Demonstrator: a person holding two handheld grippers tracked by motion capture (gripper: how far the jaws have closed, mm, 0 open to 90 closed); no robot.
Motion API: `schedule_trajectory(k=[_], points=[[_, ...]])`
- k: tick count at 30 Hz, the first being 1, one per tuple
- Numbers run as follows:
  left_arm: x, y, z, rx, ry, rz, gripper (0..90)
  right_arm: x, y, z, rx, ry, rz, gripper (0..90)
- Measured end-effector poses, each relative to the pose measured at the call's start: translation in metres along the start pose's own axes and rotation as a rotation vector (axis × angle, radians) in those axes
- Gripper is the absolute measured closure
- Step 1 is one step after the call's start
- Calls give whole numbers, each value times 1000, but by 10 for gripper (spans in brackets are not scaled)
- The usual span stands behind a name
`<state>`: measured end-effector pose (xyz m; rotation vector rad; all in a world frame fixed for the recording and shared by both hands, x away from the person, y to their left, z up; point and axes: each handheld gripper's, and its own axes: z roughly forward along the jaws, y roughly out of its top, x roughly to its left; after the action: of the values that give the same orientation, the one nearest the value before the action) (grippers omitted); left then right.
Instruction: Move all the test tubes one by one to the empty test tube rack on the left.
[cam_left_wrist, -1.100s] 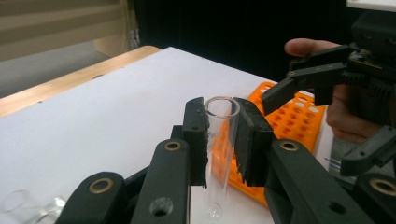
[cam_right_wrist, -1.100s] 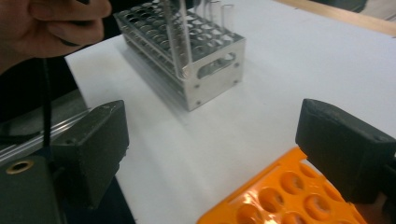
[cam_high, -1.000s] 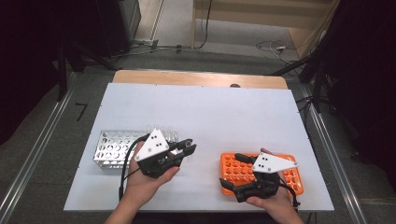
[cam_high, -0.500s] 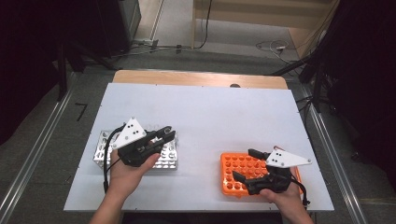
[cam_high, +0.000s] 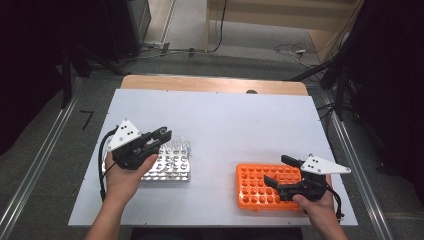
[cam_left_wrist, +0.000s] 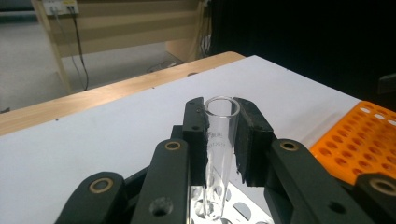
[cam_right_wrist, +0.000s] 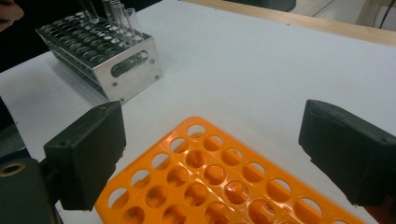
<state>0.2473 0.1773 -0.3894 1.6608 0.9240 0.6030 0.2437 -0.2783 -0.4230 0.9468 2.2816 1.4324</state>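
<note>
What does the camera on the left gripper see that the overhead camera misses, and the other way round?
The left gripper view makes plain a clear glass tube clamped between the left gripper's jaws, its open rim up. The high view takes in both hands, the right gripper open over the orange rack, and the floor. Both show the white table, the metal rack and the orange rack.

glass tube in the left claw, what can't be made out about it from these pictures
- Lower end of the glass tube: left gripper view, cut off by the bottom edge; whether it is clear of the metal rack cannot be told.
- Print on the tube: left gripper view, too blurred to read.
- The tube in the left claw: high view, too small to pick out.
</note>
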Motion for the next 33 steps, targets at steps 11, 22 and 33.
schedule_trajectory(k=[11, 22, 33], points=[[24, -1, -3, -16, 64, -36, 764, -13, -4, -7, -9, -29, 20, 59], [39, -5, -8, -22, 136, -41, 764, -19, -4, -13, -21, -43, 30, 59], [46, -22, 5, 12, 164, -61, 763, -21, -5, -13, -19, -48, 37, 59]])
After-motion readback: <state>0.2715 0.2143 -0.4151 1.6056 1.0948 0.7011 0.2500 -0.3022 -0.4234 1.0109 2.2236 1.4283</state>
